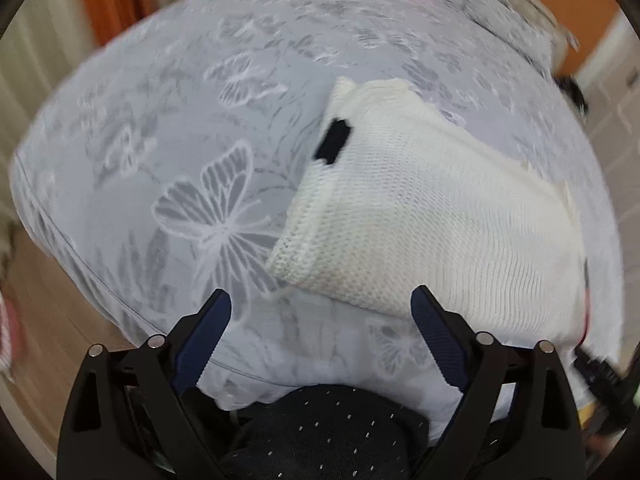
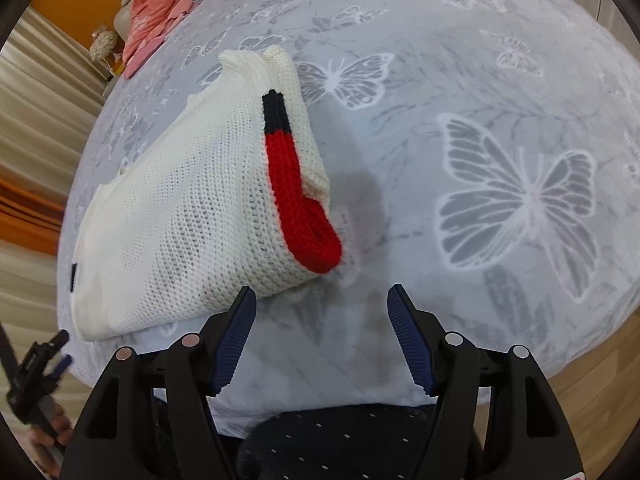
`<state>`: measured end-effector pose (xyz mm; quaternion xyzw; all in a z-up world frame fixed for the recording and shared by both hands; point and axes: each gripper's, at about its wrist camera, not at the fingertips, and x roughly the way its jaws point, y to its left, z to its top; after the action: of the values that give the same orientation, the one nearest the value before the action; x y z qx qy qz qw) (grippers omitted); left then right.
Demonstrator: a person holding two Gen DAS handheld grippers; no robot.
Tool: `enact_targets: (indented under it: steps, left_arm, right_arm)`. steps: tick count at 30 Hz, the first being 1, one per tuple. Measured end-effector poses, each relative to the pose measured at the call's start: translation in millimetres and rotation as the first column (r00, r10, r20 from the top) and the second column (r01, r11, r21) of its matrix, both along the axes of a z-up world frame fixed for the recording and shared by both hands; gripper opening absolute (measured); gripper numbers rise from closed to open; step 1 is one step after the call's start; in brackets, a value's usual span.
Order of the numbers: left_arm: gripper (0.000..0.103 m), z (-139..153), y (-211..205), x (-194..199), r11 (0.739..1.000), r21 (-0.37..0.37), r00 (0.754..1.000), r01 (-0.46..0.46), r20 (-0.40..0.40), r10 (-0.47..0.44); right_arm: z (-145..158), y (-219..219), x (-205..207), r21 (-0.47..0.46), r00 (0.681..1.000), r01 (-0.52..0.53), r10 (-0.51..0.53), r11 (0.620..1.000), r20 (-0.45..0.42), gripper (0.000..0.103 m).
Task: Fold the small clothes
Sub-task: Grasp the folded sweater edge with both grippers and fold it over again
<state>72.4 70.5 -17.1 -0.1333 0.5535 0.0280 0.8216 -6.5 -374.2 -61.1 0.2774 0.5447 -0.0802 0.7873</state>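
Nearest to me, below both views, is my dark trouser fabric (image 2: pixel 340 440) with small pale flecks. Just beyond it my left gripper (image 1: pixel 322 312) stands with its jaws spread wide and nothing between them; the ribbed blue pad on one side sits just at the near edge of the knit without pressing it. My right gripper (image 2: pixel 322 306) has its jaws parted too, empty, with bare bedspread between them and the knit's near corner just beside one pad.

The bed (image 2: pixel 500 320) carries a soft grey-lilac spread printed with pale butterflies, smooth and flat. Wood floor shows past its rounded edge on both sides. There is wide open cover beside the garment in each view.

The white knitted garment (image 2: pixel 180 220) lies folded on the bed just ahead of both grippers, a thick open-stitch wedge with a ribbed hem. A red knit band (image 2: pixel 296 200), topped by a dark segment, runs along its folded edge and curls at the near end.

Far off, at the bed's far edge, lies a crumpled pink cloth (image 2: pixel 160 16). Behind it hang pale and orange curtains (image 1: pixel 112 4).
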Motion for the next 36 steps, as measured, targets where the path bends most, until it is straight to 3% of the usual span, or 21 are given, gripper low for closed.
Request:
enact_targets:
  steps: [5,9,10,11,12,13,15,18,21,24,26,29,32,34,35,36]
  left_arm:
    - [0.089,-28,33,16,0.974,-0.149,0.984,-0.172,-0.082,0.161]
    - [0.086,-43,38,28,0.955,-0.211,0.976,-0.207,-0.116,0.185]
    - [0.077,-48,37,31,0.951,-0.225,0.973,-0.21,-0.139,0.182]
    - [0.042,-54,35,35,0.946,-0.256,0.973,-0.2,-0.169,0.16]
    - [0.018,-59,32,36,0.938,-0.286,0.97,-0.193,-0.2,0.139]
    - [0.017,-59,32,36,0.926,-0.311,0.963,-0.213,-0.227,0.145]
    - [0.013,-43,33,34,0.924,-0.32,0.969,-0.209,-0.197,0.15]
    - [0.012,-9,35,25,0.936,-0.318,0.984,-0.15,-0.143,0.109]
    - [0.012,1,48,6,0.937,-0.317,0.981,-0.144,-0.173,0.092]
    - [0.012,-13,53,-18,0.932,-0.329,0.97,-0.151,-0.232,0.076]
    - [0.012,-36,47,-37,0.947,-0.291,0.958,-0.137,-0.283,0.051]
    - [0.014,-55,43,-46,0.95,-0.271,0.948,-0.156,-0.312,0.067]
    - [0.022,-38,38,-39,0.962,-0.242,0.957,-0.128,-0.286,0.056]
    - [0.039,-14,37,-34,0.978,-0.194,0.972,-0.074,-0.232,0.027]
    - [0.052,-2,38,-34,0.984,-0.168,0.981,-0.056,-0.194,0.023]
    - [0.062,12,37,-30,0.989,-0.139,0.988,-0.041,-0.15,0.02]
  right_arm:
    - [-12,-2,17,0.071,1.0,0.027,-0.026,0.997,-0.012,0.069]
    - [-19,-2,30,0.145,0.999,0.053,-0.054,0.988,0.003,0.066]
    - [-20,-1,34,0.173,0.999,0.048,-0.051,0.984,0.009,0.048]
    - [-20,1,38,0.174,0.999,0.036,-0.037,0.984,0.004,0.03]
    - [-18,3,42,0.159,1.0,0.017,-0.016,0.987,-0.009,0.013]
    - [-7,6,46,0.121,1.0,-0.005,0.005,0.993,-0.002,0.012]
    - [17,6,47,0.066,0.999,-0.035,0.033,0.997,0.034,0.011]
    - [62,-1,35,-0.024,0.993,-0.083,0.085,0.996,0.087,0.01]
    - [77,-9,7,-0.101,0.992,-0.112,0.118,0.989,0.052,0.01]
    - [59,-20,-24,-0.08,0.995,-0.103,0.103,0.991,-0.009,0.01]
    - [22,-19,-44,-0.065,0.99,-0.114,0.107,0.991,-0.096,0.01]
    - [-8,-19,-56,-0.018,0.985,-0.097,0.094,0.995,-0.147,0.014]
    - [10,-23,-53,-0.034,0.989,-0.068,0.063,0.997,-0.131,0.025]
    - [37,-25,-45,-0.119,0.992,-0.086,0.074,0.989,-0.102,0.039]
    - [46,-26,-42,-0.144,0.994,-0.09,0.079,0.985,-0.081,0.045]
    - [57,-29,-36,-0.165,0.995,-0.09,0.082,0.982,-0.052,0.057]
